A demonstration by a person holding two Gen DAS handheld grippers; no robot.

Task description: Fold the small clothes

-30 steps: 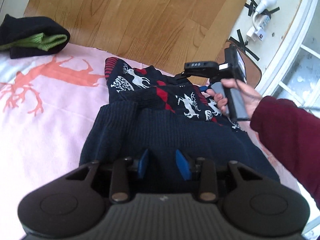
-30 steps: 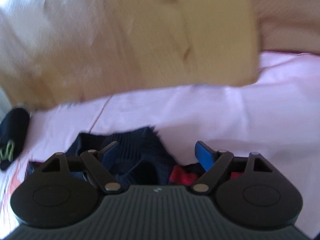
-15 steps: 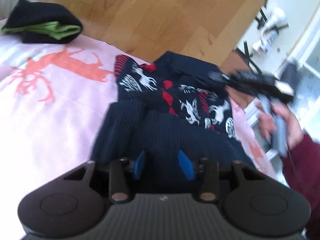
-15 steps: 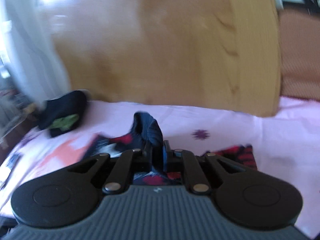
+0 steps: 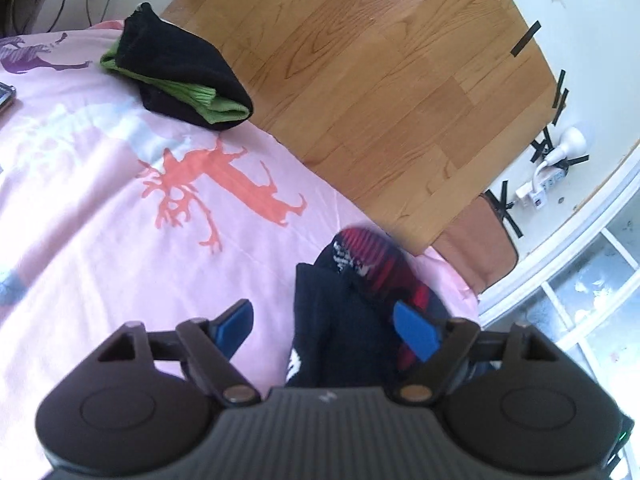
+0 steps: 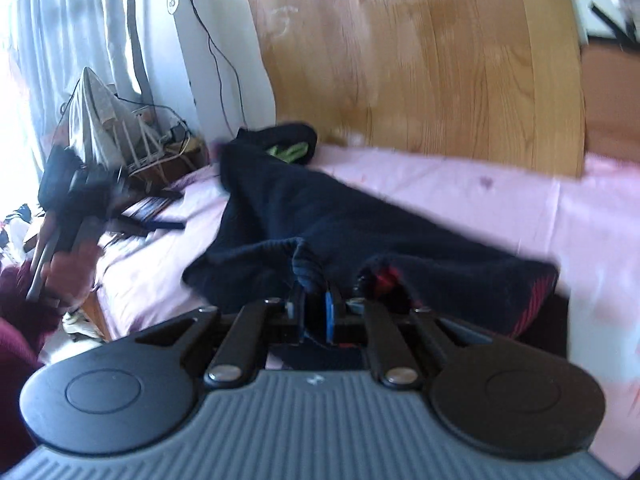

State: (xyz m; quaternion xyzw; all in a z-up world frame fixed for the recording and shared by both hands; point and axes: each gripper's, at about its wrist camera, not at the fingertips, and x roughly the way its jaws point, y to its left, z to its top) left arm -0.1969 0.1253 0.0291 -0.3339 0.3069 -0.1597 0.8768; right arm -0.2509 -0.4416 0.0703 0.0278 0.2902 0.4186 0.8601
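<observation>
In the left wrist view, the left gripper (image 5: 325, 326) fills the lower part of the frame with its jaws spreading apart. The navy sweater (image 5: 344, 320) lies bunched between the two blue pads (image 5: 416, 334) at lower centre, but neither pad presses on it; the left pad stands over bare sheet. A red striped and white patterned part of the sweater shows at its far end, blurred. It rests on a pink bed sheet (image 5: 100, 208) printed with an orange deer (image 5: 216, 190). In the upper left of the frame a folded black and green garment (image 5: 180, 84) sits near the bed's edge, well apart from the sweater. Wooden floor (image 5: 380, 80) covers the upper centre, and a white plug strip (image 5: 548, 178) taped to the wall shows at the right.

In the right wrist view, the right gripper (image 6: 316, 312) sits at lower centre with its jaws pinched together on a fold of the navy sweater (image 6: 320, 220). The sweater stretches from the pads up toward the middle of the frame across the pink sheet (image 6: 480, 200), red stripes showing at its right edge. The black and green garment (image 6: 288, 148) lies just beyond its far end. At the left edge, a hand (image 6: 72, 268) in a maroon sleeve holds the other gripper, blurred.
</observation>
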